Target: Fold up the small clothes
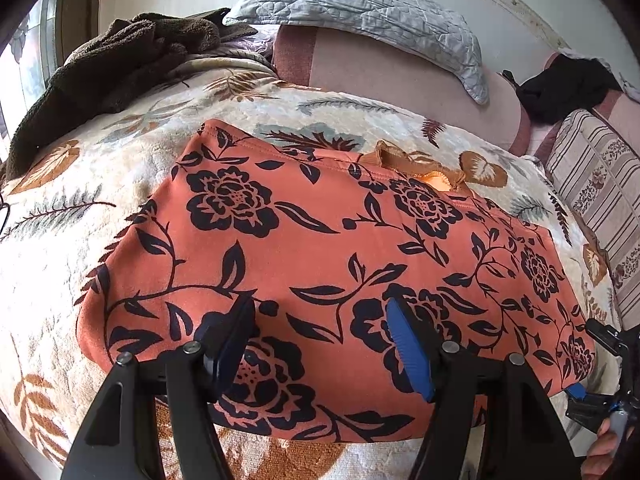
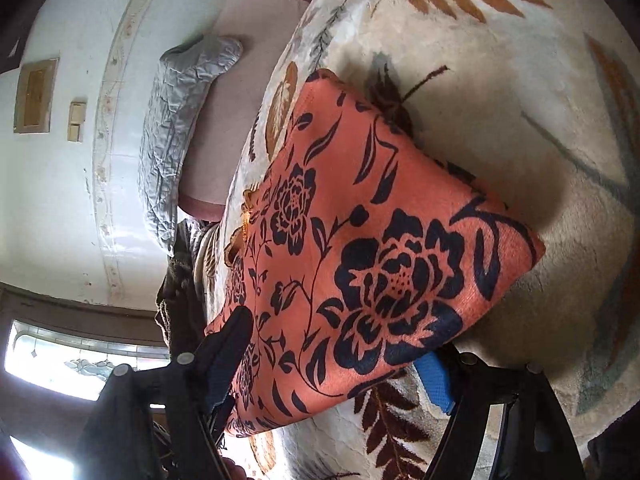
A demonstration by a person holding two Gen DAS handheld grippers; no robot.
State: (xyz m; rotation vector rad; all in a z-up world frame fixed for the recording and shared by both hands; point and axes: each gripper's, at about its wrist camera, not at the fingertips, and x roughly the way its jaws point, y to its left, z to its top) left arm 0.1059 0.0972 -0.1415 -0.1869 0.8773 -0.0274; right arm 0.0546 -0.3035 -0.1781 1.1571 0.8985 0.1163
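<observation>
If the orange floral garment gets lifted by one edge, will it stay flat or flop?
The orange floral garment looks thin and soft, following the plush blanket, so it would probably droop. Its folded layers seem loose and may slide apart. It likely weighs little.

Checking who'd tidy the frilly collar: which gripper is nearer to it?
Probably left. The left gripper hovers open over the garment's near half, facing the collar. The right gripper straddles a side edge.

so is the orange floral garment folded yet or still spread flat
Folded. The orange floral garment lies as a compact rectangle on the leaf-print blanket, doubled along its near edge, with its ruffled trim peeking out at the far edge.
</observation>
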